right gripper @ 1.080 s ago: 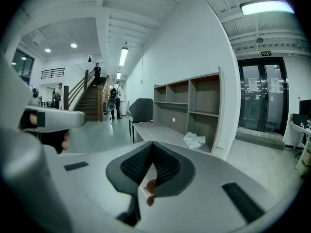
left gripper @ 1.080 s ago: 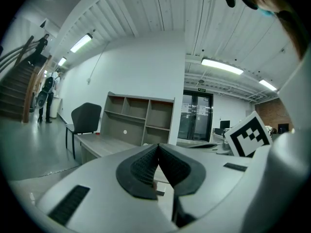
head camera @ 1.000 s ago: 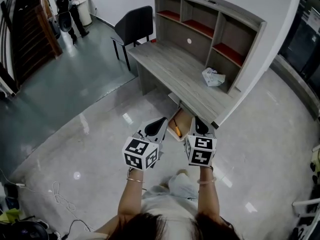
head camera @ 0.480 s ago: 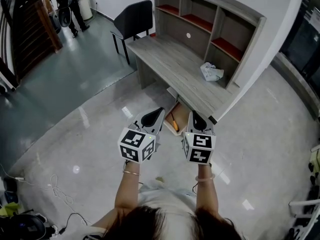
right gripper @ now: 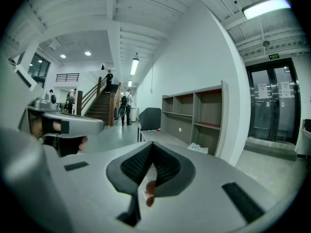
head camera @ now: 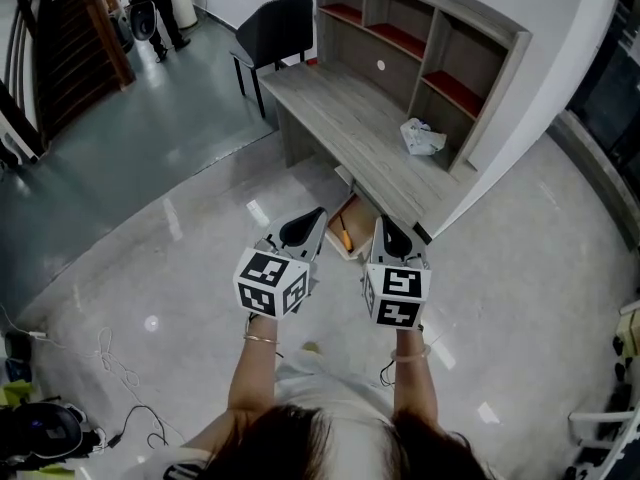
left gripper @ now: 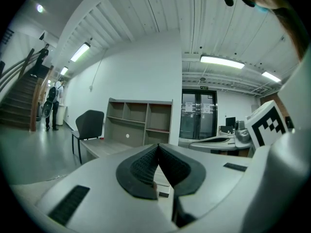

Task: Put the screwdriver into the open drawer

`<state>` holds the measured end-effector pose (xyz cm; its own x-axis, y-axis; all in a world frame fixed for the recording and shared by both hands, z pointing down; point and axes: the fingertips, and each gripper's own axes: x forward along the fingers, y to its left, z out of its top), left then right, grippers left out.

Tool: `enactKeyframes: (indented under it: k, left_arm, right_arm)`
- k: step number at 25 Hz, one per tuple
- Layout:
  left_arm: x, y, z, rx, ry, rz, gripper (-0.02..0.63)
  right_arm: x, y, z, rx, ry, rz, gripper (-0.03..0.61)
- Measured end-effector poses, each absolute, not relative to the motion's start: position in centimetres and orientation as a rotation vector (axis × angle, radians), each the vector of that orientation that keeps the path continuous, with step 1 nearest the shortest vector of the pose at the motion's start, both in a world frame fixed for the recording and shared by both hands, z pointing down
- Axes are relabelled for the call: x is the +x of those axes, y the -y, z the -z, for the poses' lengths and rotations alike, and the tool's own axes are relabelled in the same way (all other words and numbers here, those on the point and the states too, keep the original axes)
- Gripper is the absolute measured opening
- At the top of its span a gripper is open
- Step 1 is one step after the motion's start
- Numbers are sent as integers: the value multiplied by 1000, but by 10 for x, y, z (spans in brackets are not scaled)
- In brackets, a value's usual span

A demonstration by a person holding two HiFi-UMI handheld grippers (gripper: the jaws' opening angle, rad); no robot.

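An orange-handled screwdriver point(head camera: 344, 236) lies inside the open drawer point(head camera: 352, 253) under the front edge of the grey desk point(head camera: 350, 138). In the head view my left gripper point(head camera: 303, 227) is held up just left of the drawer, and my right gripper point(head camera: 392, 237) just right of it. Both are above the floor and apart from the screwdriver. In the left gripper view the left gripper point(left gripper: 158, 147) has its jaws pressed together with nothing between them. The right gripper point(right gripper: 151, 145) is likewise shut and empty in its own view.
The desk carries a hutch with shelves point(head camera: 420, 38) and a crumpled white thing point(head camera: 421, 136). A dark chair point(head camera: 275, 28) stands at the desk's far end. A person point(head camera: 150, 8) stands far off by stairs. Cables point(head camera: 110, 378) lie on the floor at left.
Both grippers stay shut and side by side in front of the drawer. The view has shifted slightly, so the drawer and screwdriver sit a little higher in the frame.
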<state>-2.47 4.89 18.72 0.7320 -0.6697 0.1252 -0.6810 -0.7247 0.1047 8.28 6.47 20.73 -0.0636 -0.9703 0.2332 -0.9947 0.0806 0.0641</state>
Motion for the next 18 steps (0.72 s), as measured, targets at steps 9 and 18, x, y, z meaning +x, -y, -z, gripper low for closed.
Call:
enactKeyframes:
  k: [9,18]
  left_arm:
    - [-15,-75,-190,2757,1111,-116,15]
    - [-6,-107,-193,2739,1143,-136,15]
  right_arm:
    - [94,-95,-205,1971,2139,-129,26]
    - [105,-124,-212,1944,2162,-157,25]
